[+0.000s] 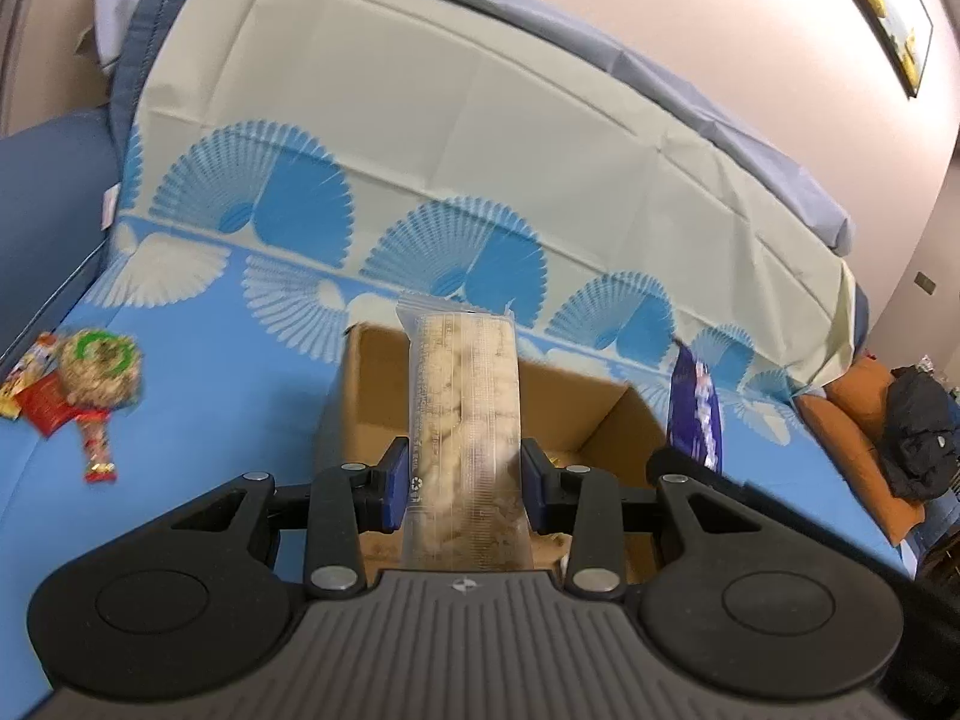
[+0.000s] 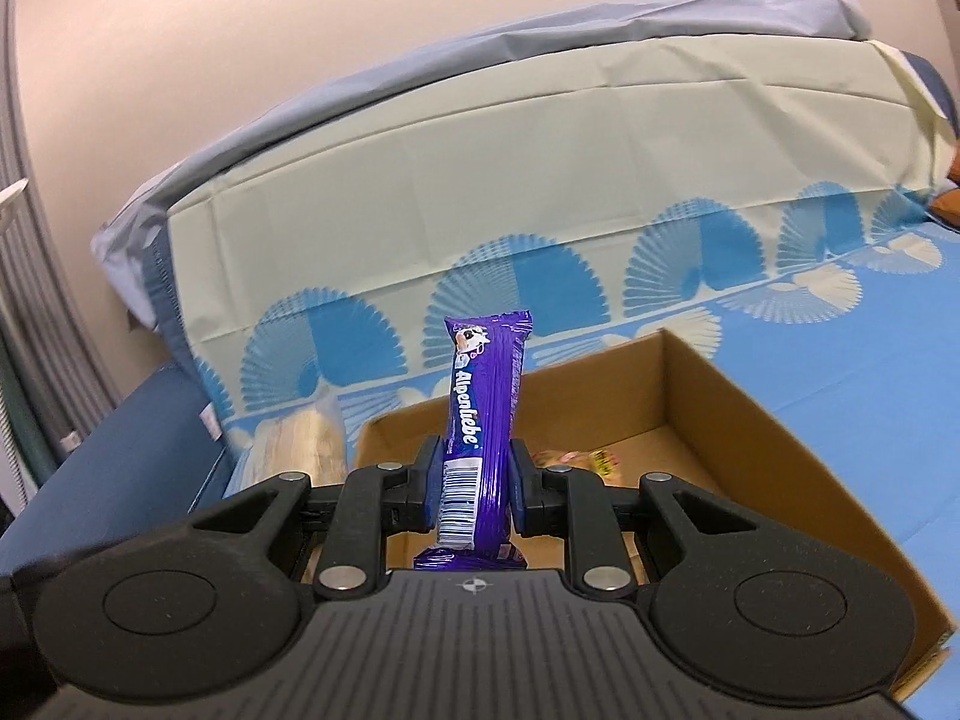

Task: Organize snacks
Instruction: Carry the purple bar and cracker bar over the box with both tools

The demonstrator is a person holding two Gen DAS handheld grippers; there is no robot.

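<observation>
My left gripper (image 1: pixel 465 483) is shut on a clear packet of pale biscuits (image 1: pixel 462 420) and holds it upright over the open cardboard box (image 1: pixel 606 414). My right gripper (image 2: pixel 474 480) is shut on a purple Alpenliebe candy stick (image 2: pixel 483 414), upright over the same box (image 2: pixel 738 450). The purple stick also shows at the right of the left wrist view (image 1: pixel 696 414). The biscuit packet shows blurred at the left of the right wrist view (image 2: pixel 300 450). A few wrapped snacks (image 2: pixel 576 459) lie on the box floor.
Several loose snacks (image 1: pixel 78 390) in red and green wrappers lie on the blue patterned cloth (image 1: pixel 180 420) at the left. A cream cloth-covered backrest (image 1: pixel 420 90) rises behind the box. Orange cushion and dark bag (image 1: pixel 918 438) sit at the far right.
</observation>
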